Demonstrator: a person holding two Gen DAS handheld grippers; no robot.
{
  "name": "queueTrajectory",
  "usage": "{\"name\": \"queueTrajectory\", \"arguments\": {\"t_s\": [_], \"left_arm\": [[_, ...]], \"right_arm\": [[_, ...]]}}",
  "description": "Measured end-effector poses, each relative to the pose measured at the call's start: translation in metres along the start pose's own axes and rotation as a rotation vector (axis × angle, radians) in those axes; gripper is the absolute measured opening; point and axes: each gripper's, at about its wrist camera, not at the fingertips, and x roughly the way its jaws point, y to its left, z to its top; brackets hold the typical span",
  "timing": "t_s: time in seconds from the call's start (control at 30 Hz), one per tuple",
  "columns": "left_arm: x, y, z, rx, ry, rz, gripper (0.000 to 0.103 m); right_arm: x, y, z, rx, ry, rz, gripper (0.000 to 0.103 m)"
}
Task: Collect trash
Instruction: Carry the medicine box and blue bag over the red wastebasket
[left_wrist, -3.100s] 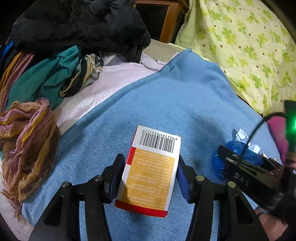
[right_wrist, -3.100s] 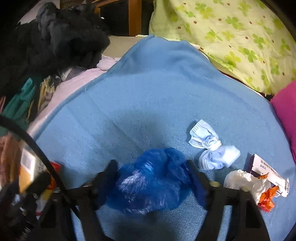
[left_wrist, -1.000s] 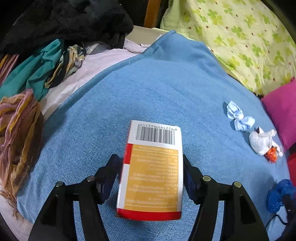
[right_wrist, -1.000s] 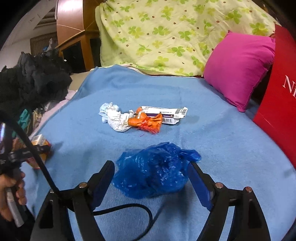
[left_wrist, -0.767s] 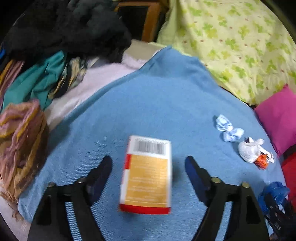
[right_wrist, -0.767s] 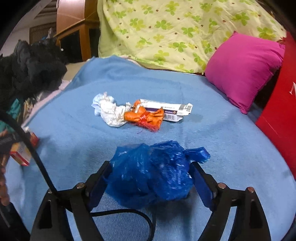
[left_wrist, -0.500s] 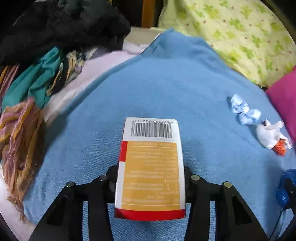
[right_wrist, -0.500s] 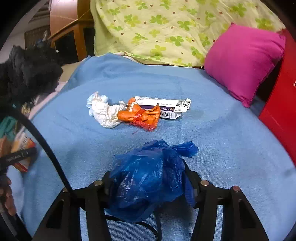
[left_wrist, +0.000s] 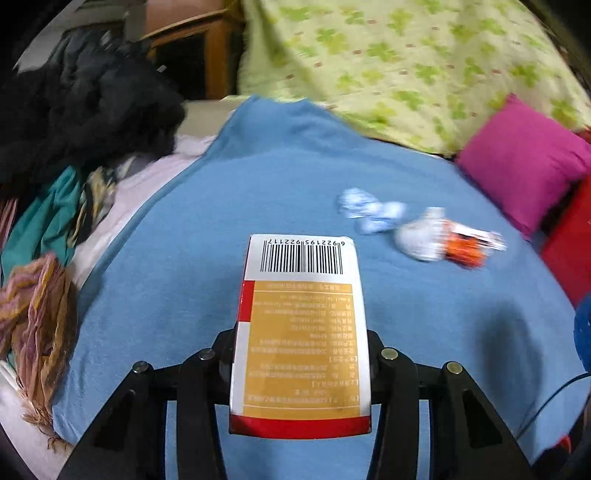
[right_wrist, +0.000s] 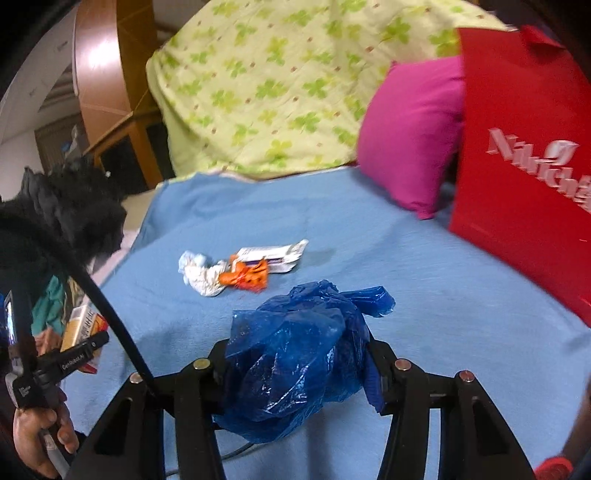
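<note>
1. Your blue blanket (left_wrist: 280, 184) covers the bed, with the clover-print quilt (right_wrist: 266, 85) piled along its far edge.
2. The red bag (right_wrist: 524, 206) stands upright at the blanket's right edge, and the magenta pillow (right_wrist: 410, 133) leans beside it at the far right corner.
3. A heap of dark and coloured clothes (left_wrist: 66, 122) lies off the blanket's left edge.
4. Your right gripper (right_wrist: 295, 365) has just been closing, and its jaws now pinch the crumpled blue plastic bag (right_wrist: 299, 354), held clear above the blanket's near edge.
5. Your left gripper (left_wrist: 301, 354) has also just been closing; its jaws now clamp the orange and white carton (left_wrist: 301, 332) by its long sides, barcode end pointing away from you, lifted over the near left part of the blanket.
6. Loose trash lies mid-blanket, towards the right edge: a white and blue tissue wad (right_wrist: 199, 273), touching it an orange wrapper (right_wrist: 247, 278), then a flat white packet (right_wrist: 273, 254).
</note>
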Motion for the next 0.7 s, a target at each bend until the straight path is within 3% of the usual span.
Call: {"name": "queueTrajectory", "arguments": {"t_s": [0.33,0.7], "left_arm": [[-0.083,-0.104,-0.009,0.180,-0.070,-0.208,0.047],[-0.167,-0.203,-0.034,0.356,-0.116,-0.445,0.047]], "right_arm": [[-0.131,-0.081,-0.034,0.140,-0.140,-0.104,0.055],[-0.277,-0.167,-0.066,0.257,-0.289,-0.292,0.056]]}}
